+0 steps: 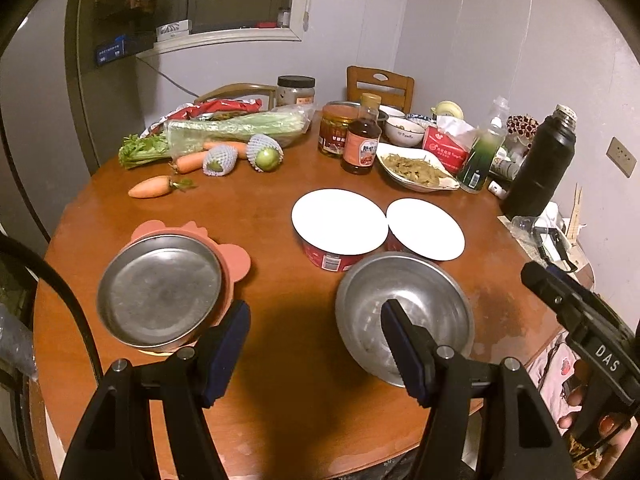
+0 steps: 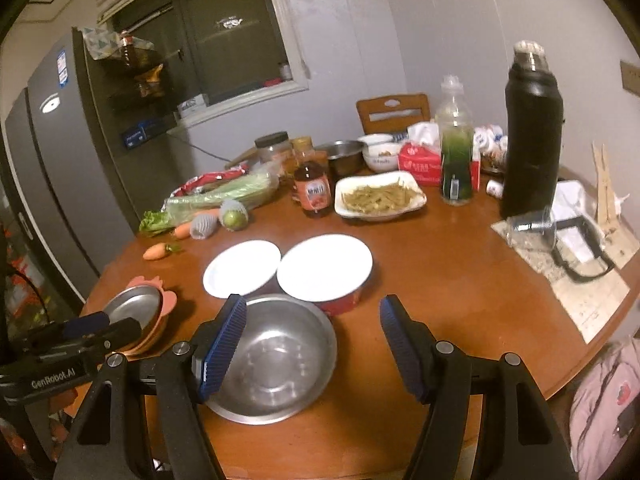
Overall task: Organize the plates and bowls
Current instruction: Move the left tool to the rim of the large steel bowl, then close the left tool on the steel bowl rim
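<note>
Fingers, left wrist view: left gripper (image 1: 316, 348) stands wide with nothing between its blue pads; bare table (image 1: 280, 360) shows in the gap.
Left of that gap: steel plate (image 1: 160, 292) resting on a pink mat (image 1: 236, 258), its rim just beside the left pad.
Right of that gap: steel bowl (image 1: 404, 312), with the right pad standing in front of it; whether the pad touches the bowl is hard to judge from this angle.
Behind: two white-lidded red bowls (image 1: 340, 224) side by side, touching or nearly so.
Fingers, right wrist view: right gripper (image 2: 314, 344) is also wide and empty.
Bowl in this view: steel bowl (image 2: 276, 356) lies low and left, overlapped by the left pad, mostly outside the gap.
Other hand: left gripper (image 2: 92, 330) sits at the far left beside the plate.
Key relation: the bowl lies between the two grippers, nearer the right one, which probably needs to shift left to straddle its rim.
</note>
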Demonstrator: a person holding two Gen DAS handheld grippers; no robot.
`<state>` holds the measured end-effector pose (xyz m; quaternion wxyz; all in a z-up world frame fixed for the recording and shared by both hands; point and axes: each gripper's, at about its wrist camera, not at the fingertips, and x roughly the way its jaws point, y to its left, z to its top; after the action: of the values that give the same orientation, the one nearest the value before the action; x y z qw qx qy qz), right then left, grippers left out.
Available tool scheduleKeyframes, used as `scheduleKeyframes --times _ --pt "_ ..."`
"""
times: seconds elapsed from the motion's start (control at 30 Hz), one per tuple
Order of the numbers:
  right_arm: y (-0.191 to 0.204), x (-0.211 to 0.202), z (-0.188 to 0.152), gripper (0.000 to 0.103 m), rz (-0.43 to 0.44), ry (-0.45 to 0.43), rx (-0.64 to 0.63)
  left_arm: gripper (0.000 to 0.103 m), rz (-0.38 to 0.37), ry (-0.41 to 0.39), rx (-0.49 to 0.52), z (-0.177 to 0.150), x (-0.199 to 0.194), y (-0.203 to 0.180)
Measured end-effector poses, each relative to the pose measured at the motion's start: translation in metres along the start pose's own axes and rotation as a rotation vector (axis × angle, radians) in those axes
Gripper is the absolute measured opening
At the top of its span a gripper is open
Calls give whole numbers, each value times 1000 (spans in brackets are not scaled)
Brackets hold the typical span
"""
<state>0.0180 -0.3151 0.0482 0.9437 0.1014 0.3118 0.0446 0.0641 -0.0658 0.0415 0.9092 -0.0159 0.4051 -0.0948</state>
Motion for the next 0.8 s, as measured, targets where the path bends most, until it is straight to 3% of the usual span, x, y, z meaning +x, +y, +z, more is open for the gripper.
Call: scheduleKeyframes --times 0.5,0.8 --pt "-13 47 -23 71 -13 114 -45 67 -6 77 18 -7 53 -20" --pt "-11 75 -35 71 1 166 -62 73 -4 112 10 -10 82 -19"
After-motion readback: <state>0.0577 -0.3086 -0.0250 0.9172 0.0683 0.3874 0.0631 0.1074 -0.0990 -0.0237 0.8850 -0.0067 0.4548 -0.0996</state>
